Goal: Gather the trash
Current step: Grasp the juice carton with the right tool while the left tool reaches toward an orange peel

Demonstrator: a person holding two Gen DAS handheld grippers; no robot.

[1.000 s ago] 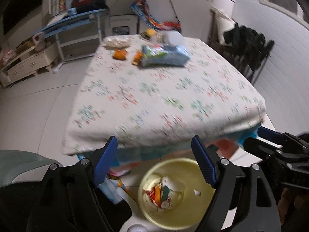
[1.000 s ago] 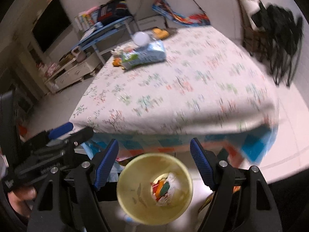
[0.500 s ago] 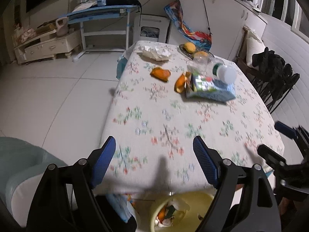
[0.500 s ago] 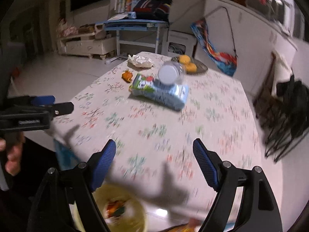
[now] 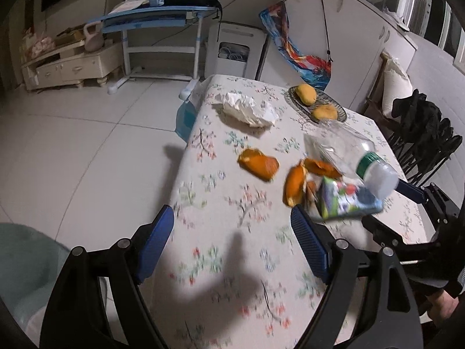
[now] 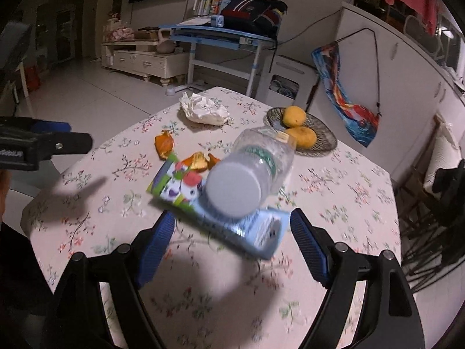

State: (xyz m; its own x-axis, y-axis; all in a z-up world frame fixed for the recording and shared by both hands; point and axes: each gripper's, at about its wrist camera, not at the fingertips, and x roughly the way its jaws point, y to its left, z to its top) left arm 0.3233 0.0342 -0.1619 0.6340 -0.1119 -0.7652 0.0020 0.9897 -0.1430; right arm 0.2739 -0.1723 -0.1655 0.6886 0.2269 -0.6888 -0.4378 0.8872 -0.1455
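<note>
On the floral tablecloth (image 5: 221,261) lie a clear plastic bottle (image 6: 250,171) with a white cap, a flattened blue carton (image 6: 232,221), orange peels (image 5: 258,164) and a crumpled white tissue (image 5: 247,109). The bottle (image 5: 348,151) rests partly on the carton (image 5: 345,202). My left gripper (image 5: 232,241) is open and empty above the near table edge, short of the peels. My right gripper (image 6: 232,238) is open and empty, right in front of the carton and bottle. It also shows in the left wrist view (image 5: 412,203).
A glass plate (image 6: 322,142) holding two whole oranges (image 6: 293,116) stands at the table's far side. Dark folded chairs (image 5: 424,133) stand to the right. A blue desk (image 5: 157,20) and a white cabinet (image 5: 72,67) stand behind on the tiled floor.
Both grippers have risen from over the yellow bin below the table edge and moved forward over the table toward the trash. The bin has left both views.
</note>
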